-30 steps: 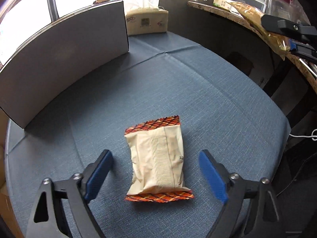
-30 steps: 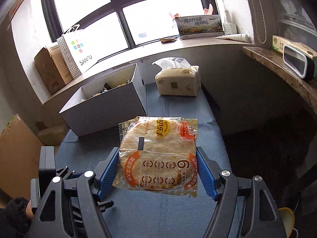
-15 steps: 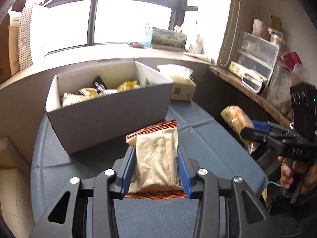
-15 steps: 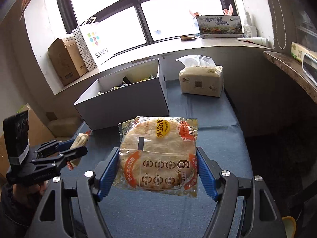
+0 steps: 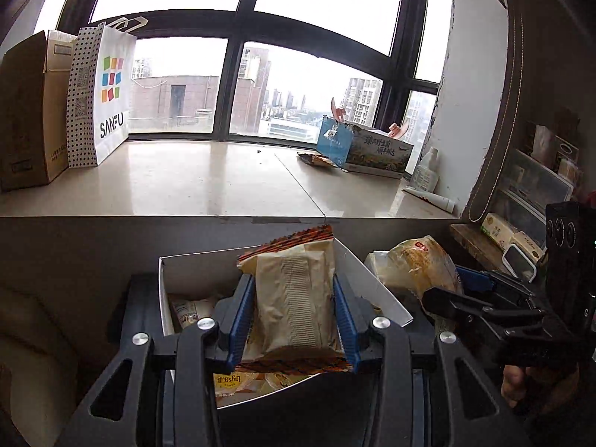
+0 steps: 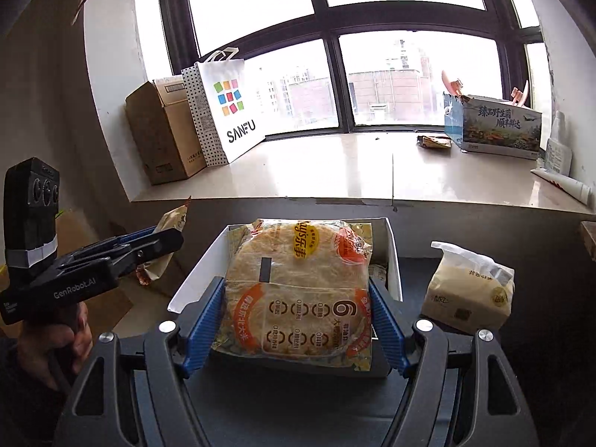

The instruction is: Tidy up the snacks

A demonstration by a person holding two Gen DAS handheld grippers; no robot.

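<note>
Left wrist view. Your left gripper (image 5: 294, 313) is clamped on the beige packet (image 5: 294, 298), blue pads pressing both long edges. The packet stands lengthwise between the fingers, its orange-patterned seams at the near and far ends. It hangs over the open white box (image 5: 372, 279); other snack packs lie in the box beneath it, one with a yellow label (image 5: 229, 381) near the front wall. To the right, your right gripper (image 5: 443, 290) comes in side-on, pinching the flatbread pack (image 5: 413, 264), which sits just beyond the box's right wall. Behind the box runs the windowsill (image 5: 186, 182), carrying a cardboard carton (image 5: 26, 111), a SANFU bag (image 5: 102, 93) and a printed blue carton (image 5: 365, 147).

Right wrist view. Your right gripper (image 6: 298, 320) is closed on the flatbread pack (image 6: 298, 290), pads against its left and right sides; the pack is held flat-face up, its label with a large "6" toward the camera. It hangs in front of and above the near wall of the white box (image 6: 193, 283) and hides most of the interior. Whether it is over the opening or short of it, you cannot tell from this angle. At left your left gripper (image 6: 164, 242) shows side-on with the beige packet (image 6: 167, 238) in its jaws, left of the box from here. A tissue pack (image 6: 469, 294) stands on the dark cloth (image 6: 521, 354) right of the box, close to it but apart. The same SANFU bag (image 6: 227, 111) and cardboard carton (image 6: 164, 130) stand on the sill.
</note>
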